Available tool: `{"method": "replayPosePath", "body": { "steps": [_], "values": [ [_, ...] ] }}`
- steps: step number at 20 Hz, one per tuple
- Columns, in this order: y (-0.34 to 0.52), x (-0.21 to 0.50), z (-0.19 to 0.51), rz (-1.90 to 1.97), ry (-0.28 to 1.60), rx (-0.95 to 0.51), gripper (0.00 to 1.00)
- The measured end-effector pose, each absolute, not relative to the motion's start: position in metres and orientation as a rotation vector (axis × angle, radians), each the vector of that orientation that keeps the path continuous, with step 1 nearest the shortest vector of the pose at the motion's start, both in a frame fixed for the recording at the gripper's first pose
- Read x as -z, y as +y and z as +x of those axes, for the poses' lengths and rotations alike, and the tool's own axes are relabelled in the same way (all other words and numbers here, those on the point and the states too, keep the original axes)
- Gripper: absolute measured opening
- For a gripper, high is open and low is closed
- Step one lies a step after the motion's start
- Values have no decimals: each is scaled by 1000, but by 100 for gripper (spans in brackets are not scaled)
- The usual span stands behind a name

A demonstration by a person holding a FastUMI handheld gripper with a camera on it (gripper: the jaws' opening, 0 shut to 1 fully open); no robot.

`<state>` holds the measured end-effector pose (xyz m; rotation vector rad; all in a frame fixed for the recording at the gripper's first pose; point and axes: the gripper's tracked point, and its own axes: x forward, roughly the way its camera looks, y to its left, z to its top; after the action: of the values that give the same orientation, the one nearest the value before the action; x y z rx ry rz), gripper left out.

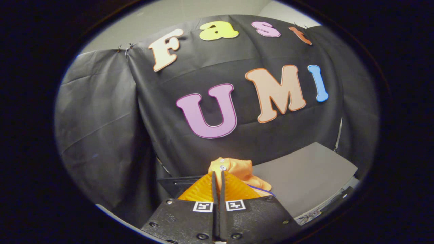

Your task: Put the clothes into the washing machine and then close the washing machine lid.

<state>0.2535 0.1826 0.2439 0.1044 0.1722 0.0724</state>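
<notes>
Pinching an orange garment (234, 169), the gripper (218, 178) has its fingers nearly closed w/ only a thin slit between them. Cloth bunches just past the tips at 12–1 o'clock, above a grey flat panel (305, 176) spreading toward 3 o'clock.

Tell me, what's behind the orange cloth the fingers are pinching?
Behind the bunched orange fabric garment, held by the hand-held gripper, hangs the black cloth booth wall. A flat grey panel lies beside it. The garment's lower part is hidden by the orange ribbed fingers.
</notes>
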Motion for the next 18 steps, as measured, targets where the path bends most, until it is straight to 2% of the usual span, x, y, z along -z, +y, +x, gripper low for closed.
{"method": "replayPosePath", "body": {
  "steps": [8,18],
  "values": [
    [255,-223,256,130,125,-132,0],
    [319,-117,271,80,243,-181,0]
  ]
}}
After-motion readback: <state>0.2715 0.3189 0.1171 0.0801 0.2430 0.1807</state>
